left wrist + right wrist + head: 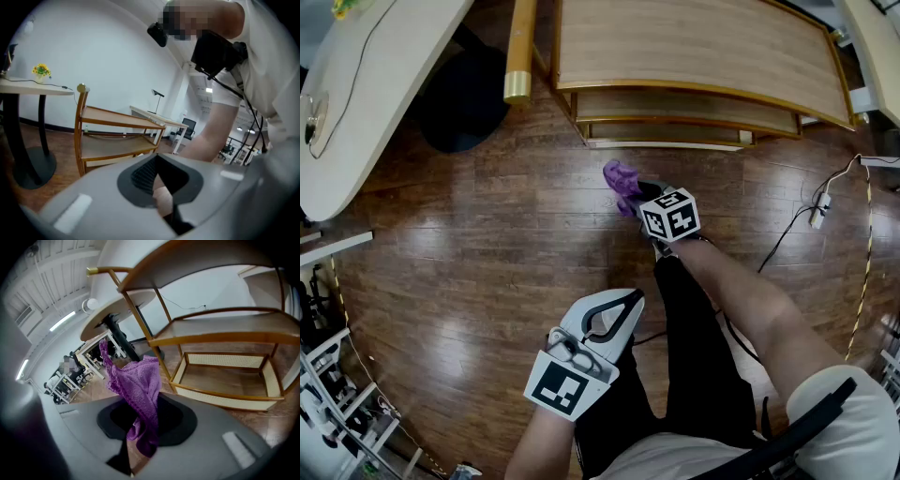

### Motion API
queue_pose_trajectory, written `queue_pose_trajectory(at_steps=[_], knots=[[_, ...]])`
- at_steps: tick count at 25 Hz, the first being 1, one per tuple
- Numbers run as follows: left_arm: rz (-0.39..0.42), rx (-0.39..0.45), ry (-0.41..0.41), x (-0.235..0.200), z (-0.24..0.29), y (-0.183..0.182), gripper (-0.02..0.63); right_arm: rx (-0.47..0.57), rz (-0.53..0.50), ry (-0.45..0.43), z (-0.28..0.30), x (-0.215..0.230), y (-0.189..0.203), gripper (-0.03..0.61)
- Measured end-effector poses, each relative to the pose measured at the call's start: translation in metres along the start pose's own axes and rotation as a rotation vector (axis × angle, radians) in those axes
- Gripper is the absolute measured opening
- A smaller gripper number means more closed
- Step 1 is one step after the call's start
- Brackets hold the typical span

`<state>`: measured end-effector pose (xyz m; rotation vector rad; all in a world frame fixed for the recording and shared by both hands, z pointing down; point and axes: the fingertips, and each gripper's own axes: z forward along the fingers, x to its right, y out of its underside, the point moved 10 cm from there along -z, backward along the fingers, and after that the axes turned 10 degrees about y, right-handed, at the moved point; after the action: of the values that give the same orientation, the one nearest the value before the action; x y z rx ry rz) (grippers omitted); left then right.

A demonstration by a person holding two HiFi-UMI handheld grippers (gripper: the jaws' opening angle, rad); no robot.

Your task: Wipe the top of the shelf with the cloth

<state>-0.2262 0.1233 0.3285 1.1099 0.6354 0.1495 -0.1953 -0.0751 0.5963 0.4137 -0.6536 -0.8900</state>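
The dark wooden floor [487,244] fills most of the room under the person. On it stands the shelf [694,47], a light wooden one with a golden-brown frame and three levels. Its top board is bare. The lowest level has woven sides, as the right gripper view shows. To the left of the shelf is a round white table [356,103] on a black foot, with a thin cable [358,70] lying across it.

The person stands in front of the shelf, in black trousers and a light shirt, the right forearm [750,300] stretched forward. The right gripper [645,195] is held out toward the lower front edge of the shelf. Its jaws are pressed together on the cloth [138,385], which is purple and knitted-looking. The cloth stands up crumpled from the jaws and hangs in the air over the floor, near the shelf but apart from it and not on the top board.

The left gripper [630,302] is held low and close to the body, over the trousers. Its jaws meet at the tips and I see nothing between them.

A small pot of yellow flowers [41,70] stands on the table. On the floor at the right lies a white power strip [818,214] with its cord.
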Motion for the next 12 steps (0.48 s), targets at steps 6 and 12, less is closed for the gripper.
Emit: queue_pose_trajectory(at_steps=[6,12], knots=[[0.046,-0.043,-0.006,-0.077,0.048,0.046,0.018,-0.025,0.004,0.047,0.126,0.062,-0.007,0.101],[0.003,-0.024,-0.011,-0.11,0.078,0.064,0.018,-0.054,0.015,0.009,0.204,0.078,-0.022,0.101]])
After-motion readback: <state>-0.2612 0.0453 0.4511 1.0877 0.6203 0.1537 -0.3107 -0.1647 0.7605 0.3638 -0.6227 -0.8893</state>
